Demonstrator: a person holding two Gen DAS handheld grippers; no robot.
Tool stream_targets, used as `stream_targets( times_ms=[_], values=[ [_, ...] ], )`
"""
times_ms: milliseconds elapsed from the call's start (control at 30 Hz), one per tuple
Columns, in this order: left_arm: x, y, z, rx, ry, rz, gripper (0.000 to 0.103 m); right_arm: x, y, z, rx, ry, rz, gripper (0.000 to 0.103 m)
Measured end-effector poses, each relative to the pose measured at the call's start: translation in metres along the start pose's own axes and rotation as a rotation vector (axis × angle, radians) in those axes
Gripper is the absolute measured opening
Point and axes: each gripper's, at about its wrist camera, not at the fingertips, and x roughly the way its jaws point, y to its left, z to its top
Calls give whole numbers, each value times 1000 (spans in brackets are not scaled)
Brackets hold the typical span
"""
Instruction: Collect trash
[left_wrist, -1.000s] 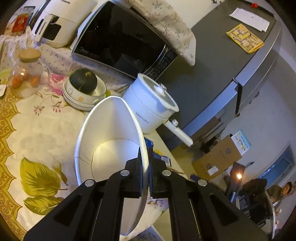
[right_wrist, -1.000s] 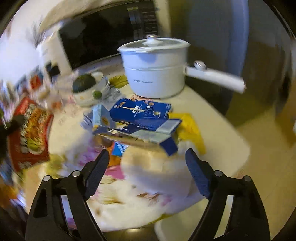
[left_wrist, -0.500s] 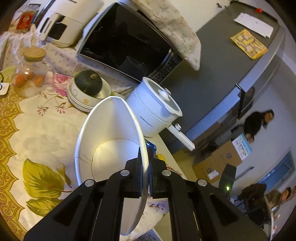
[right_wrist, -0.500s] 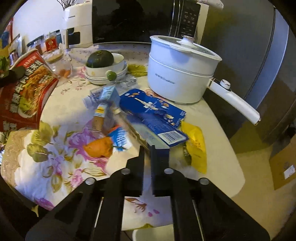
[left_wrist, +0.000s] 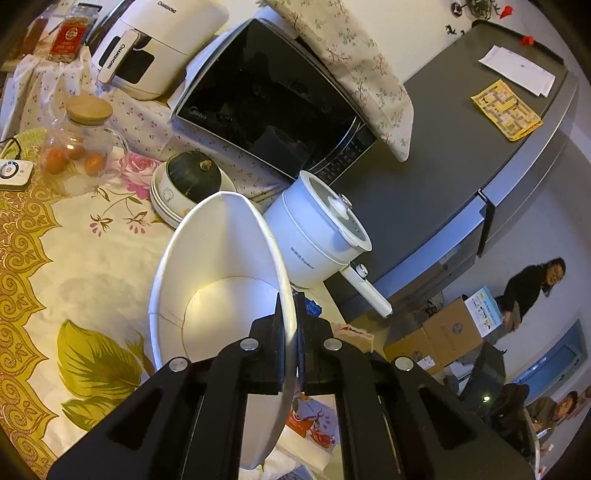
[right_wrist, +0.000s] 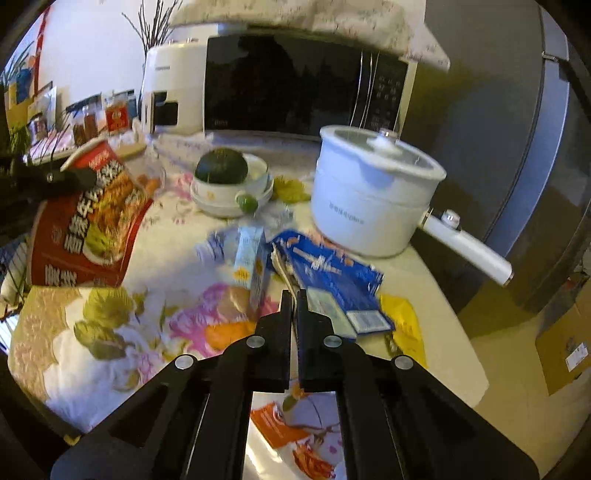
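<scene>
My left gripper is shut on the rim of a big white paper bucket, held tilted above the tablecloth; its inside is empty. In the right wrist view the same bucket shows its red printed outside at the left. My right gripper is shut on the edge of a flattened blue carton, lifted above the table. A small light-blue drink carton, an orange wrapper and a yellow wrapper lie around it.
A white electric pot with a long handle stands at the table's right end. A bowl with a dark green squash, a microwave, a white appliance and a glass jar stand behind. The table edge drops off at the right.
My right gripper went from open to shut on the blue carton and has lifted its edge. My left gripper keeps holding the bucket, shifted slightly.
</scene>
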Motion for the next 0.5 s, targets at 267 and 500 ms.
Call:
stream_targets(
  times_ms=[267,500],
  values=[
    [2,-1,1,-4,3,-8,4,-24,0,12,-16,-89,-32,1],
    [6,-2,1,0,10,-14,4,-39,-5,16,-10,-130,-68,1]
  ],
)
